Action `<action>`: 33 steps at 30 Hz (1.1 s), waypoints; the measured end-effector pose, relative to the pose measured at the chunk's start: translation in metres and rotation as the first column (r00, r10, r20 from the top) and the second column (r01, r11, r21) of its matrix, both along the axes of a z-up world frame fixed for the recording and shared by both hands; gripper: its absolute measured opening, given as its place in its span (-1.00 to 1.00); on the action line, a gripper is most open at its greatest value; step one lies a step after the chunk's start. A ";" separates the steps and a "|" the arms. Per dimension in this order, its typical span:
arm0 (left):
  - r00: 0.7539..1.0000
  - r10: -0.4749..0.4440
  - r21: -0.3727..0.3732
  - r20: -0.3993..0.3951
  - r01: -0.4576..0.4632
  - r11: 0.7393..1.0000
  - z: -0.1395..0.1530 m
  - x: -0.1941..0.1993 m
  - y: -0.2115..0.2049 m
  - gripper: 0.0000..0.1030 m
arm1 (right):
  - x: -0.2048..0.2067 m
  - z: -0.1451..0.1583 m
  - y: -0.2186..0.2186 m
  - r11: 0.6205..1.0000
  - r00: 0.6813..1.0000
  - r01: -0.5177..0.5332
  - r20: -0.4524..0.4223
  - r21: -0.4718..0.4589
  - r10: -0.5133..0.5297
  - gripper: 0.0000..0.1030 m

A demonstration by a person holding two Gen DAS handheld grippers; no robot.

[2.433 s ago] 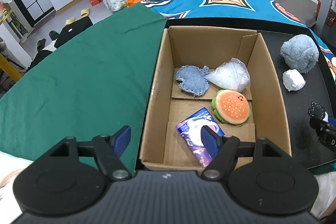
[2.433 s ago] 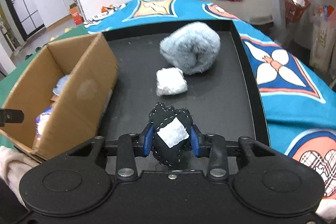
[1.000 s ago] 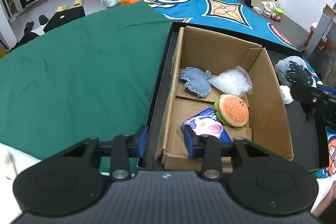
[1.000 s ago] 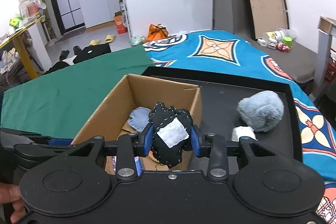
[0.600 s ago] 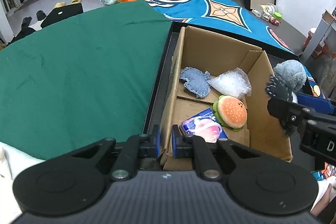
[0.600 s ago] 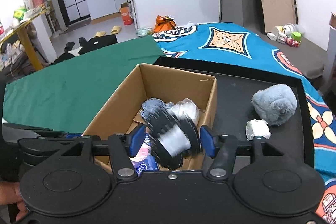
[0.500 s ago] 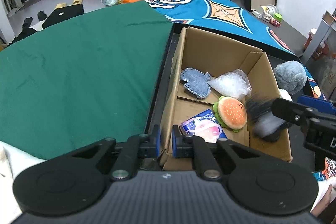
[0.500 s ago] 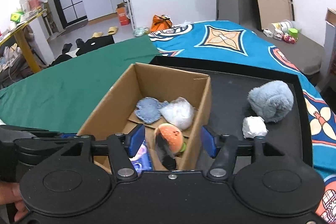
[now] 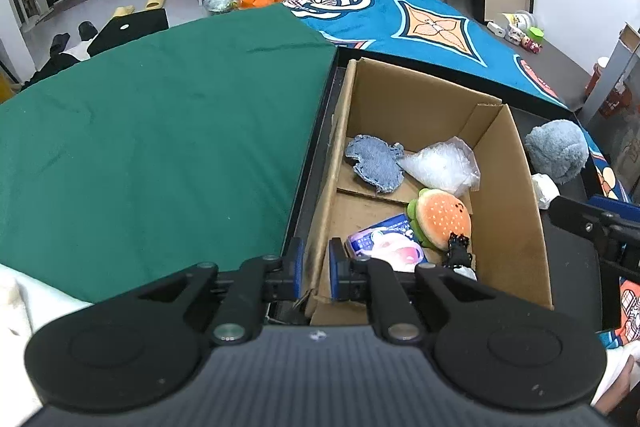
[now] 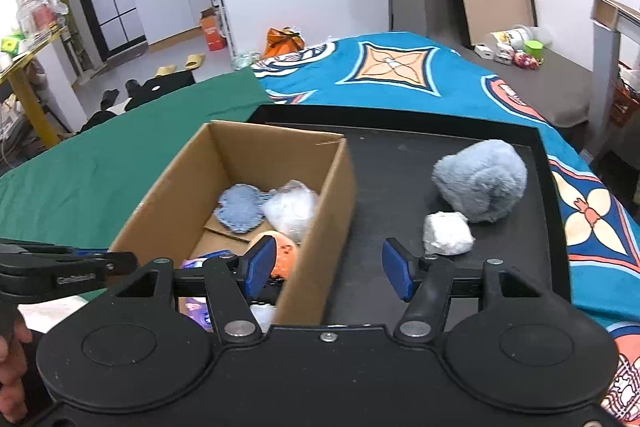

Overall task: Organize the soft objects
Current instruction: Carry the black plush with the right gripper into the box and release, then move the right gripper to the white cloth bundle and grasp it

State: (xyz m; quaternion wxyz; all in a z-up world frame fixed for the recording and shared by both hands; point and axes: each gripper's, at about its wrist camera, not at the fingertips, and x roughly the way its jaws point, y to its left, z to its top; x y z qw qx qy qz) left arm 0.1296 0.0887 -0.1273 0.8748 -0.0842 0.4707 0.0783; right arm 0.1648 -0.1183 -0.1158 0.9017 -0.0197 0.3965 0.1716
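Your left tongs (image 9: 312, 269) clench the cardboard box (image 9: 508, 187) near wall; right tongs (image 10: 327, 269) spread, empty, astride its right wall. Black stitched toy (image 9: 459, 257) inside box; blue plush (image 10: 480, 181), white wad (image 10: 447, 233) right of it

no text reads clearly — small print on the left gripper (image 10: 116, 263) arm is too blurred.

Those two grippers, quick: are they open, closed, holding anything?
Left gripper: closed, its fingers pinching the near wall of the cardboard box.
Right gripper: open, nothing between its fingers.
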 end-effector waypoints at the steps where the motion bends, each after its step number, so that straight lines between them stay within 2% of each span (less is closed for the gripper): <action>1: 1.000 -0.002 0.000 -0.004 0.002 1.000 0.000 0.001 -0.001 -0.75 | 0.001 -0.001 -0.003 1.000 1.000 0.006 -0.001 0.001 -0.006 0.14; 6: 1.000 -0.008 0.026 -0.027 0.009 1.000 0.001 0.005 -0.005 -0.68 | 0.012 -0.007 -0.016 0.999 0.999 0.030 -0.010 0.009 -0.030 0.14; 8: 1.000 -0.004 0.034 -0.031 0.005 0.999 0.001 0.007 -0.007 -0.52 | 0.016 -0.010 -0.021 0.999 0.999 0.043 -0.016 0.014 -0.043 0.14; 10: 0.999 -0.010 0.046 -0.035 0.011 0.999 0.001 0.010 -0.010 -0.08 | 0.021 -0.014 -0.026 0.999 0.999 0.051 -0.020 0.017 -0.050 0.14; 12: 0.999 -0.037 0.079 -0.041 0.040 0.996 0.001 0.013 -0.017 0.08 | 0.026 -0.018 -0.031 0.998 0.998 0.062 -0.024 0.016 -0.061 0.19; 14: 0.998 -0.037 0.108 -0.046 0.042 0.993 0.002 0.016 -0.020 0.13 | 0.031 -0.022 -0.036 0.997 0.997 0.077 -0.029 0.020 -0.076 0.27; 18: 0.998 -0.015 0.105 -0.057 0.021 0.994 0.001 0.023 -0.021 0.20 | 0.044 -0.030 -0.044 0.996 0.996 0.090 -0.029 0.022 -0.089 0.50; 24: 0.997 -0.009 0.142 -0.073 0.020 0.990 0.000 0.034 -0.031 0.34 | 0.057 -0.050 -0.061 0.994 0.995 0.097 -0.027 0.046 -0.096 0.56; 28: 0.996 -0.007 0.156 -0.088 0.021 0.987 -0.004 0.042 -0.036 0.35 | 0.065 -0.064 -0.068 0.994 0.996 0.080 -0.043 0.074 -0.077 0.60; 33: 0.993 -0.012 0.195 -0.119 0.035 0.980 -0.012 0.051 -0.045 0.35 | 0.073 -0.081 -0.077 0.990 0.990 0.121 -0.076 0.075 -0.115 0.61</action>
